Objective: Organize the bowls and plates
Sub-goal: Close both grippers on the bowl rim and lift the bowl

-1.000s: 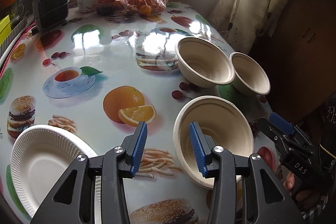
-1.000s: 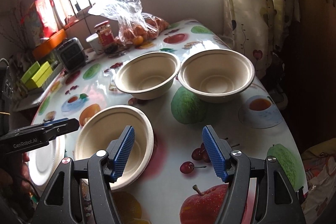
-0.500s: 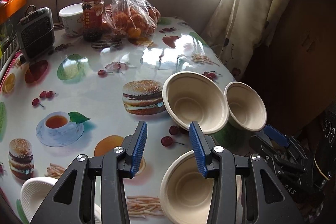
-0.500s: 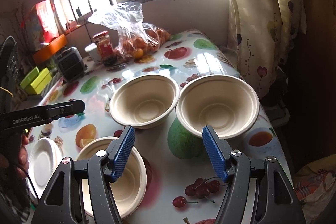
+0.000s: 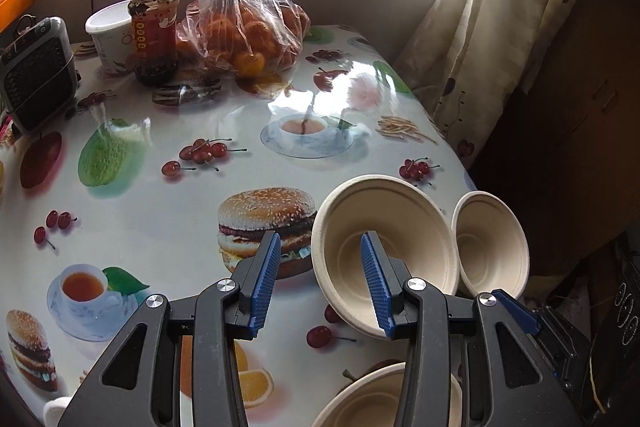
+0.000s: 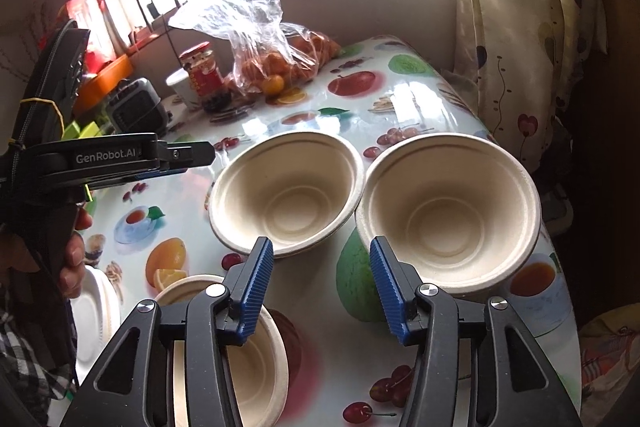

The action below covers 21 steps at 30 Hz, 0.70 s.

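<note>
Three beige paper bowls stand on the fruit-print table. In the right wrist view the middle bowl [image 6: 286,205] and the right bowl [image 6: 448,217] sit side by side, touching at the rims. The near bowl [image 6: 236,351] lies under my right gripper's left finger. My right gripper [image 6: 322,285] is open and empty above the table, just short of the two bowls. My left gripper [image 5: 320,283] is open and empty; its right finger overlaps the middle bowl [image 5: 384,223]. The right bowl [image 5: 490,239] and near bowl [image 5: 360,403] also show there. A white paper plate [image 6: 94,315] lies at the left.
At the far side stand a bag of oranges [image 5: 244,27], a red-lidded jar [image 5: 154,31], a white tub [image 5: 108,35] and a small grey heater [image 5: 36,71]. A curtain [image 6: 520,7] hangs past the table's right edge. The left gripper's body [image 6: 116,159] shows in the right wrist view.
Both grippers have moved forward over the table towards the two far bowls. The near bowl and white plate have slid down toward the bottom of both views. Both jaws stayed open.
</note>
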Available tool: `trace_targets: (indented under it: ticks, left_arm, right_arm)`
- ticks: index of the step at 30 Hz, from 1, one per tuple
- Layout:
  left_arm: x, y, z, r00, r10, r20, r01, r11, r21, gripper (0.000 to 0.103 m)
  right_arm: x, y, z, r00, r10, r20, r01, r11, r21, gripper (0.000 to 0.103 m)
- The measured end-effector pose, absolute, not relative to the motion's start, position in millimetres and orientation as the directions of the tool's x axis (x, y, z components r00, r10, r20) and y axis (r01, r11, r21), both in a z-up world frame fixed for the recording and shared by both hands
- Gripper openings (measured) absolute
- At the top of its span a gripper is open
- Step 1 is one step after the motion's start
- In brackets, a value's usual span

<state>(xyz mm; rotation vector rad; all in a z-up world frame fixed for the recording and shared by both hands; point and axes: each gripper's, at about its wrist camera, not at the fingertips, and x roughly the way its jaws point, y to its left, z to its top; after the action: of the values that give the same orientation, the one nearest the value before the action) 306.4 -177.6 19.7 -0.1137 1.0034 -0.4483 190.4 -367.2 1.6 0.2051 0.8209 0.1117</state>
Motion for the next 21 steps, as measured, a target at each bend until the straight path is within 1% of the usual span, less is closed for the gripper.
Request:
trace_targets:
  ticks: [2, 4, 9, 13, 16, 17, 19, 21]
  left_arm:
    - [310, -179, 15, 0.445, -0.41, -0.796, 0.306, 0.905, -0.295, 0.043]
    - [313, -180, 11, 0.425, -0.42, -0.802, 0.305, 0.9, -0.311, 0.043]
    - [316, -183, 6, 0.409, -0.43, -0.805, 0.302, 0.896, -0.325, 0.042]
    - [322, -183, -1, 0.37, -0.464, -0.805, 0.292, 0.88, -0.374, 0.036]
    - [323, -184, -2, 0.373, -0.461, -0.805, 0.295, 0.882, -0.369, 0.035]
    - [323, -185, -3, 0.369, -0.463, -0.806, 0.295, 0.88, -0.371, 0.033]
    - [324, -186, -5, 0.361, -0.464, -0.809, 0.297, 0.88, -0.372, 0.03]
    - [325, -187, -7, 0.355, -0.469, -0.808, 0.298, 0.877, -0.378, 0.03]
  right_arm:
    - [193, -367, -1, 0.67, 0.192, -0.717, -0.024, 0.971, 0.238, 0.044]
    - [195, -367, -2, 0.666, 0.206, -0.717, -0.033, 0.968, 0.248, 0.042]
    - [199, -365, -5, 0.658, 0.232, -0.716, -0.042, 0.961, 0.273, 0.04]
    - [204, -365, -8, 0.649, 0.243, -0.721, -0.039, 0.957, 0.288, 0.039]
    - [206, -366, -9, 0.646, 0.254, -0.72, -0.04, 0.953, 0.3, 0.039]
    - [208, -366, -10, 0.643, 0.257, -0.721, -0.039, 0.952, 0.304, 0.039]
    - [210, -367, -13, 0.637, 0.262, -0.725, -0.031, 0.948, 0.316, 0.039]
    - [212, -367, -16, 0.632, 0.269, -0.726, -0.026, 0.945, 0.327, 0.035]
